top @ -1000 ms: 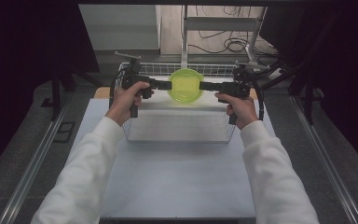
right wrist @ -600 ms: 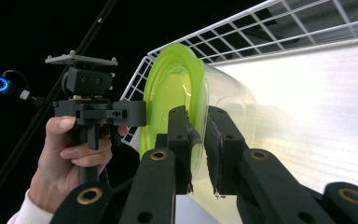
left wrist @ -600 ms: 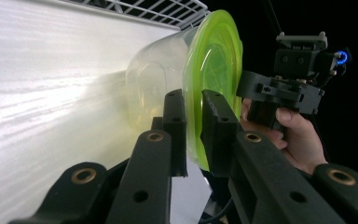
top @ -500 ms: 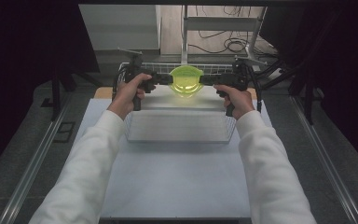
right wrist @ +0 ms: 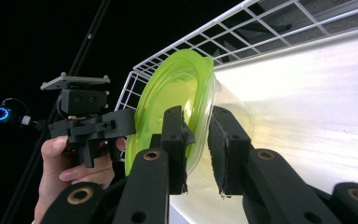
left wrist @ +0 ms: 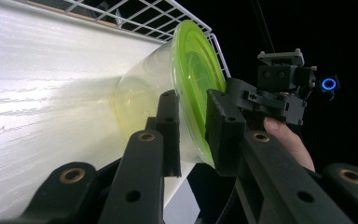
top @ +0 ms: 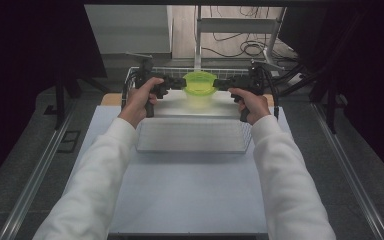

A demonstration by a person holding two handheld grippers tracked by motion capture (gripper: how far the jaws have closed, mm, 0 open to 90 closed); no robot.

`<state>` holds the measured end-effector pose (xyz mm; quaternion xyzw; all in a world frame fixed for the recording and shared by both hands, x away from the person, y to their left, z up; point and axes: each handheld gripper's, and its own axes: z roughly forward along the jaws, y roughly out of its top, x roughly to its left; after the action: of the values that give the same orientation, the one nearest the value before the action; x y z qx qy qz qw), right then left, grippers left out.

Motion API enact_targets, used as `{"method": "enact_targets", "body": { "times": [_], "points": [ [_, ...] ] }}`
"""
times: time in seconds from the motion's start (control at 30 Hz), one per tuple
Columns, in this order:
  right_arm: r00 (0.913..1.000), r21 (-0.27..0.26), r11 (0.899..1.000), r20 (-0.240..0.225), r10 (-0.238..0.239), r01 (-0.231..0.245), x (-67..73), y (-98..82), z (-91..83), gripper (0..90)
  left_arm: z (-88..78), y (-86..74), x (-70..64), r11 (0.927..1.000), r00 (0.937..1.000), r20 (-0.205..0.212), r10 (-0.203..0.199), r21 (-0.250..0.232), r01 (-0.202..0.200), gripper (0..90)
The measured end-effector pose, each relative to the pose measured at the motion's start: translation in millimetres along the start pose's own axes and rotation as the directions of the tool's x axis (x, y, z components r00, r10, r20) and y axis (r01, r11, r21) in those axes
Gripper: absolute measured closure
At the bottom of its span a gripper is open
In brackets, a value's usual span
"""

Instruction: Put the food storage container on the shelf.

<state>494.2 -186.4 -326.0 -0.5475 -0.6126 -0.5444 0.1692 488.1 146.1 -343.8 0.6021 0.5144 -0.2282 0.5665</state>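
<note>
High view showed us the clear container with a green lid (top: 199,83) held up between the two grippers, above the far end of the white table (top: 190,190) and in front of a wire basket (top: 180,73). We saw the left gripper (left wrist: 192,122) pinching the lid's rim on one side, its jaws pressed onto it, and the right gripper (right wrist: 196,135) clamped on the opposite rim. A flat grey tray (top: 192,135) lay nearer us.

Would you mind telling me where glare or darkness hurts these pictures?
High view: dark surroundings, bright patch under the green-lidded container. Left gripper view: the white surface is washed out by glare, background black. Right gripper view: the same glare beyond the wire rack, with the left tool set against black.
</note>
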Motion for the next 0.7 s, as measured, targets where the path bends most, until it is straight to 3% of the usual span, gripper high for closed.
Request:
{"method": "enact_targets", "body": {
  "times": [0.17,0.23,0.33,0.37,0.53,0.57,0.6,0.63,0.67,0.7],
  "points": [
    [0.9993,-0.002,0.999,0.014,-0.036,0.036,0.8,-0.7,0.4,72.5,0.6,-0.6,-0.3,0.9995,0.9988,-0.04,0.027,-0.015,-0.028,66.4],
    [0.9979,-0.008,0.998,0.02,-0.062,0.062,3.7,-1.2,0.6,63.5,-0.9,-0.9,-1.0,0.9972,0.9957,-0.08,0.046,-0.055,-0.05,50.5],
    [0.9955,-0.011,0.996,0.033,-0.088,0.089,6.4,-1.9,-0.3,58.4,-2.4,-1.6,-2.3,0.9958,0.9948,-0.08,0.062,-0.062,-0.067,45.7],
    [0.9909,-0.023,0.992,0.046,-0.126,0.128,11.0,-3.3,-2.4,53.2,-4.1,-2.9,-5.7,0.9933,0.9924,-0.088,0.086,-0.069,-0.093,42.3],
    [0.9818,-0.054,0.983,0.081,-0.172,0.177,18.6,-5.1,-8.7,45.7,-7.7,-6.9,-13.8,0.9865,0.9855,-0.104,0.134,-0.08,-0.142,38.5],
    [0.9753,-0.075,0.975,0.094,-0.2,0.207,21.3,-6.1,-13.1,43.2,-10.0,-9.7,-18.4,0.9819,0.9794,-0.123,0.16,-0.082,-0.171,36.7],
    [0.9753,-0.075,0.975,0.094,-0.2,0.207,21.3,-6.1,-13.1,43.2,-10.0,-9.7,-18.4,0.9819,0.9794,-0.123,0.16,-0.082,-0.171,35.6],
    [0.9672,-0.086,0.967,0.109,-0.229,0.239,24.6,-7.3,-17.4,41.0,-13.5,-12.3,-21.3,0.9765,0.9723,-0.138,0.189,-0.078,-0.201,34.8],
    [0.9672,-0.086,0.967,0.109,-0.229,0.239,24.6,-7.3,-17.4,41.0,-13.5,-12.3,-21.3,0.9765,0.9723,-0.138,0.189,-0.078,-0.201,34.1],
    [0.9616,-0.09,0.961,0.115,-0.249,0.26,26.2,-8.0,-19.4,40.5,-15.3,-13.6,-22.4,0.9747,0.9705,-0.14,0.196,-0.08,-0.209,34.1]
  ]
}}
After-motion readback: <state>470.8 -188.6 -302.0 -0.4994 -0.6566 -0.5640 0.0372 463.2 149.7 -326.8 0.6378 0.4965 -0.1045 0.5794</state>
